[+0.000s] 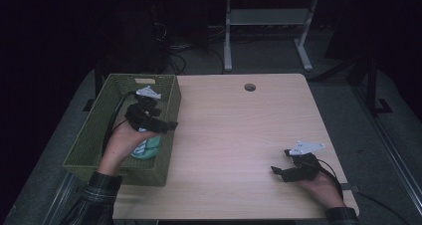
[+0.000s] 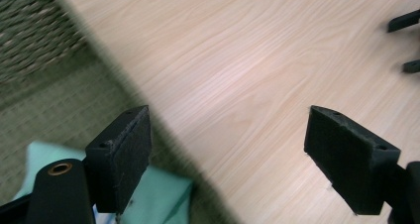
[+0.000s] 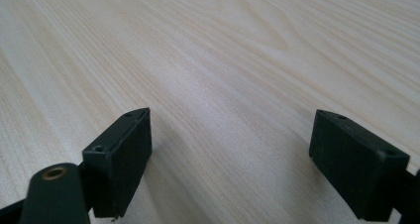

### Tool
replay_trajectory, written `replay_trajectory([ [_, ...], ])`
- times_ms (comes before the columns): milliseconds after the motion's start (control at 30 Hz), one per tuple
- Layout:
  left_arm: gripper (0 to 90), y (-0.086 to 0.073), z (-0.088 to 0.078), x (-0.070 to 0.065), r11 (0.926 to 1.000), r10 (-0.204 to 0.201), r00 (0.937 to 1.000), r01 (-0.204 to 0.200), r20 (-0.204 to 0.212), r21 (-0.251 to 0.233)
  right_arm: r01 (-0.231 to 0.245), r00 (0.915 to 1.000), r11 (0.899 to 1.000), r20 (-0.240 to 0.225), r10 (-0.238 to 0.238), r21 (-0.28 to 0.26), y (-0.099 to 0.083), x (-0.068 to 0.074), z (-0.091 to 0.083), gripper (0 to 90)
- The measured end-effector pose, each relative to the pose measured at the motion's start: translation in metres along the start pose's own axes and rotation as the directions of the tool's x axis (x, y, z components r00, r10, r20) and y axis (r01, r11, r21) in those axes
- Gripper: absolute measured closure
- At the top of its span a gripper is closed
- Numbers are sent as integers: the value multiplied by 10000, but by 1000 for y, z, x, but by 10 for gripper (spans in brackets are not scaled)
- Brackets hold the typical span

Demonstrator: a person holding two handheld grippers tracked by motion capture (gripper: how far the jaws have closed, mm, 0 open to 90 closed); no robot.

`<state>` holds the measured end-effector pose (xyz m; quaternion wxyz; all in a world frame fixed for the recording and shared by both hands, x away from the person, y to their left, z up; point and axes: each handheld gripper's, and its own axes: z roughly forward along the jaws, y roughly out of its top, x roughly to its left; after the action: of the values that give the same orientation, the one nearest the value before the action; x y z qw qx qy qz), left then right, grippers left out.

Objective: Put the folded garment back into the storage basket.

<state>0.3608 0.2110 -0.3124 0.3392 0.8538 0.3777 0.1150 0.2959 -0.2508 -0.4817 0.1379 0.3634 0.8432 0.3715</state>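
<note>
The left gripper (image 1: 160,125) hung spread and empty over the woven green basket (image 1: 89,135), seemingly having let go the pale teal folded cloth (image 1: 148,148) lying inside, while the right gripper (image 1: 278,172) rested released on the light wooden table (image 1: 239,135).

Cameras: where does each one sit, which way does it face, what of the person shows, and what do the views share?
High view: fixed above the person's side, looking forward and down on the wooden table; both forearms, left gripper over the green basket, right gripper.
Left gripper view: rides the left gripper, facing across the basket edge and table; jaws apart.
Right gripper view: rides the right gripper, facing bare tabletop; jaws apart.
Shared: high and left gripper views both show the mint cloth in the basket.
</note>
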Motion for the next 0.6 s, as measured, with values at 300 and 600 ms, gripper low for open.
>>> replay_trajectory([
  [300,182,8,25,-33,9985,285,9981,-259,549,-478,12,10000,10000,-1,-12,-3,0,0,0,164],
  [600,181,8,56,-62,9958,676,9955,-632,657,-668,13,10000,10000,-6,-13,4,0,0,0,163],
])
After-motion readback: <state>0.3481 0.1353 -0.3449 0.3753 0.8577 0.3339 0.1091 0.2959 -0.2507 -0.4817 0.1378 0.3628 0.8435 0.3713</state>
